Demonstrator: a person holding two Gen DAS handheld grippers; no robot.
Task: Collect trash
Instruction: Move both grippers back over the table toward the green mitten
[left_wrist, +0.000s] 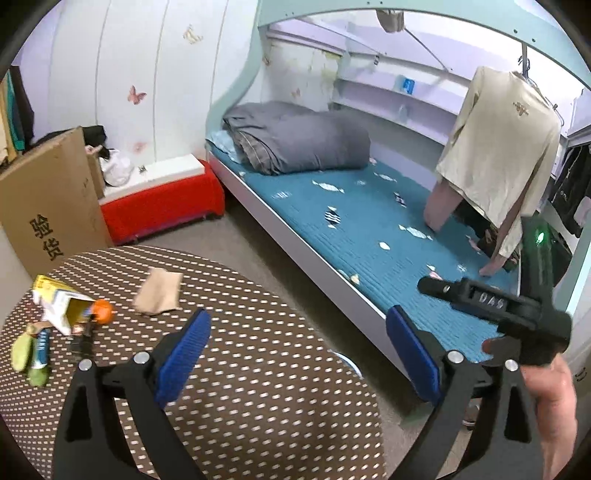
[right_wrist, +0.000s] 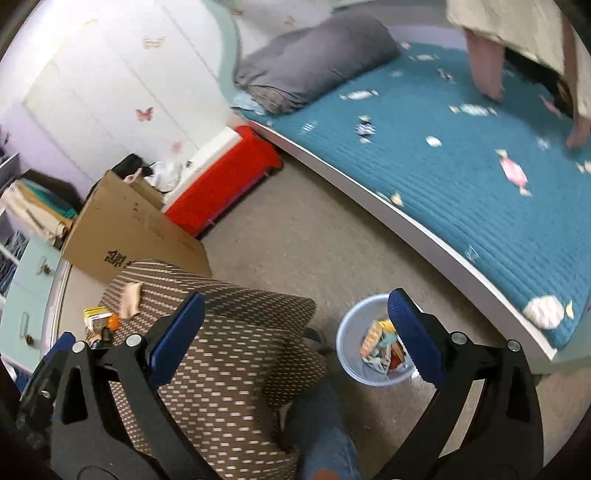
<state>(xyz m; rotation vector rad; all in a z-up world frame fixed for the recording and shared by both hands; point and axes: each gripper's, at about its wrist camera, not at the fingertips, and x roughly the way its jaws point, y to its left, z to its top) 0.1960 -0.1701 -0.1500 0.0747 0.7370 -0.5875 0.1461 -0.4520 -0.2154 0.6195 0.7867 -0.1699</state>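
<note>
Trash lies at the left of the round table (left_wrist: 258, 369) with its brown dotted cloth: a torn yellow-and-white carton (left_wrist: 59, 306), an orange cap (left_wrist: 101, 312), a brown paper scrap (left_wrist: 159, 291), a blue tube (left_wrist: 42, 347) and green scraps (left_wrist: 26, 350). My left gripper (left_wrist: 299, 347) hangs open above the table's right part with nothing between its blue pads. In the right wrist view my right gripper (right_wrist: 295, 332) is wide open and empty, high over the floor. A light blue bin (right_wrist: 373, 343) with wrappers inside stands on the floor beside the table (right_wrist: 221, 350).
A bed with a teal cover (left_wrist: 369, 229) and a folded grey quilt (left_wrist: 295, 144) fills the right. A cardboard box (left_wrist: 48, 206) and a red-and-white chest (left_wrist: 162, 203) stand by the wall. A person's jeans leg (right_wrist: 325, 424) is beside the bin. Clothes (left_wrist: 498, 147) hang over the bed.
</note>
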